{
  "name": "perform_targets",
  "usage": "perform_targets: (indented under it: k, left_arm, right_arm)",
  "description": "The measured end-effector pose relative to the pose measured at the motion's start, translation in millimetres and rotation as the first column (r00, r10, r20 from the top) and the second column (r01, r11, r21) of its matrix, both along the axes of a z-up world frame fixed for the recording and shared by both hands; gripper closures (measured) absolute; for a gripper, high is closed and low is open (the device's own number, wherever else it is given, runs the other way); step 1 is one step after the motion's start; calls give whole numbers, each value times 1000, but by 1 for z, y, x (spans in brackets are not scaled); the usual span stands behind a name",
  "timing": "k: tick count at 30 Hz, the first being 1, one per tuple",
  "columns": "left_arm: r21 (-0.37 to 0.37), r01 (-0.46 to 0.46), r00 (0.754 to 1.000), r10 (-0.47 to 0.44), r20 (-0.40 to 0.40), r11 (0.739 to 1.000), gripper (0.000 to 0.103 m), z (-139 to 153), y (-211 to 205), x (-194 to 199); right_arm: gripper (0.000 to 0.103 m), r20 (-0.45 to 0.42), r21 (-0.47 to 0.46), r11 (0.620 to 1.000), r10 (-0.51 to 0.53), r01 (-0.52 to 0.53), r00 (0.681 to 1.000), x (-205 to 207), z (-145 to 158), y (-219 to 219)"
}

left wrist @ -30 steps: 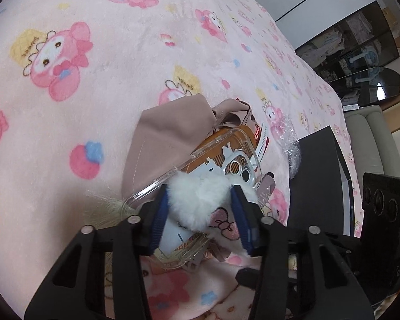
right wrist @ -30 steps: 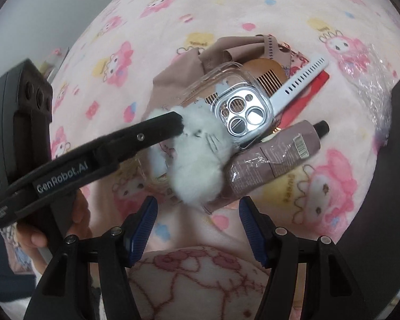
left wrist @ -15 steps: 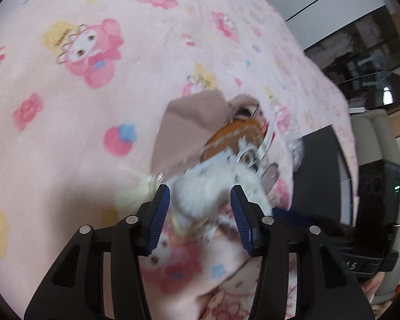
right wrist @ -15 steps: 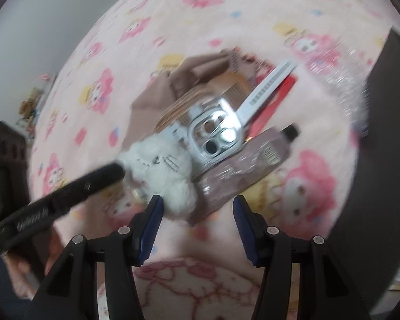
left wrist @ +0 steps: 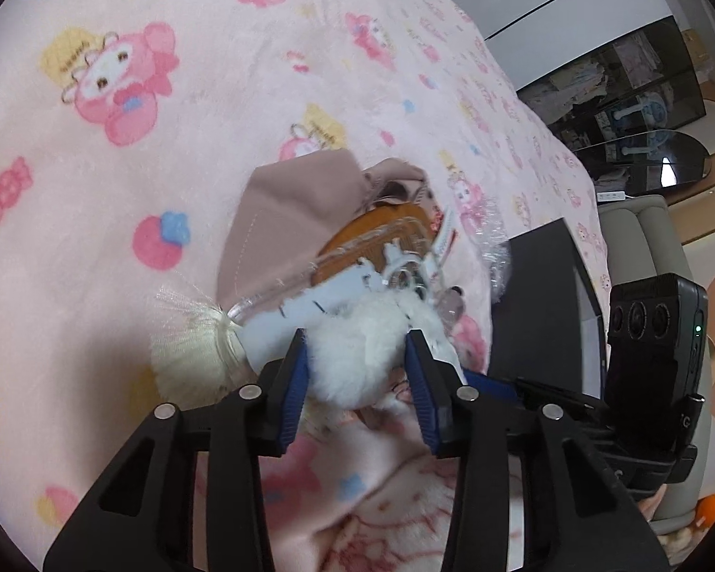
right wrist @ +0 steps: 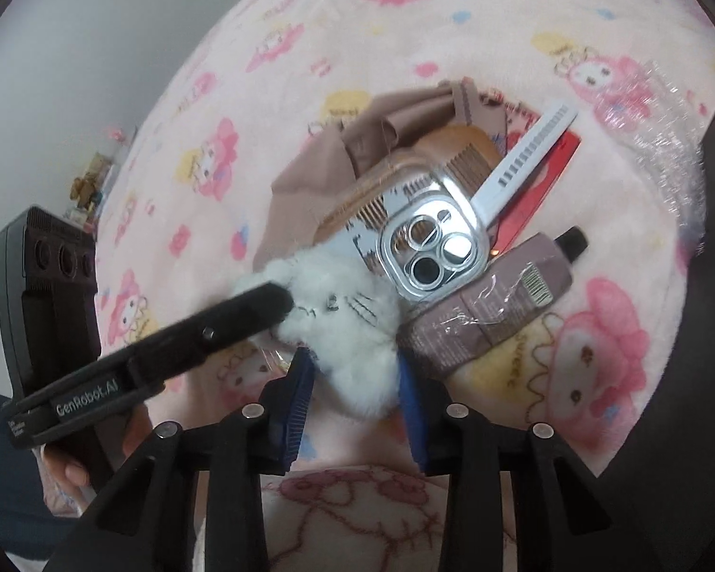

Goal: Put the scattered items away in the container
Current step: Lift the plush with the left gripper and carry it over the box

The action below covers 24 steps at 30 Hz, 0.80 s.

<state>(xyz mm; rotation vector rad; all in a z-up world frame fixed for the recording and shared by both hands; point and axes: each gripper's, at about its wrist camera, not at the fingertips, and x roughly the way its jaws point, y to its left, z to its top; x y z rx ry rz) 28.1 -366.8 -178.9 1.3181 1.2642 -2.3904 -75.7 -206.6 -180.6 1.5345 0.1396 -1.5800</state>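
The left tool (left wrist: 355, 383) was clamped on a white fluffy toy (left wrist: 357, 357), its blue pads pressed into the fur on both sides after the jaws had just been closing. The right tool (right wrist: 355, 393) had likewise just been closing, and its pads were seen against the lower part of the same toy, gripping it from the near side.

The toy was attached to a clear phone case (right wrist: 429, 248), which lay on top of a small heap: a wooden comb (right wrist: 457, 152), a white comb (right wrist: 529, 152), a red card (right wrist: 548, 176), a mauve tube (right wrist: 491, 310) and a beige cloth (left wrist: 286, 219). The tube with its black cap and barcode was shown plainly only in the right wrist view; in the left wrist view it was almost wholly hidden behind the toy. A cream tassel (left wrist: 190, 333), lying just beside the case, was shown only in the left wrist view. A dark container (left wrist: 543, 305) was seen near the heap, with crumpled clear film (right wrist: 662, 109) beside it.

Everything lay on a bed covered by a pink blanket (left wrist: 167, 167) printed with cartoon rabbits. A grey wall (right wrist: 71, 47) was seen in the right wrist view; a dark glass cabinet (left wrist: 634, 86) and a pale sofa (left wrist: 643, 248) were seen in the left.
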Motion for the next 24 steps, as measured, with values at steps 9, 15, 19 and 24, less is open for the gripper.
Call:
perform_targets:
  k: [9,15,19,24]
  left_arm:
    - [-94,63,991,-73,-109,994,67,76,40,9]
    - [-132,136,974,-157,-165,982,67,110,96,-6]
    - [-125,211,957,-231,-176,969,67,125,139,-34]
    - [-139,299,929,-322,-185,944,67,139,200,-67]
  right_arm:
    - [72,-90,-167,983,-87,71,992,12,67,43]
    - [72,-167,-208,969,-168,132,971,14,111,100]
    - [72,-187,-242,950,-246,198,951,4,133,161]
    - [72,-188,-280,918,-339,280,922,-10,142,232]
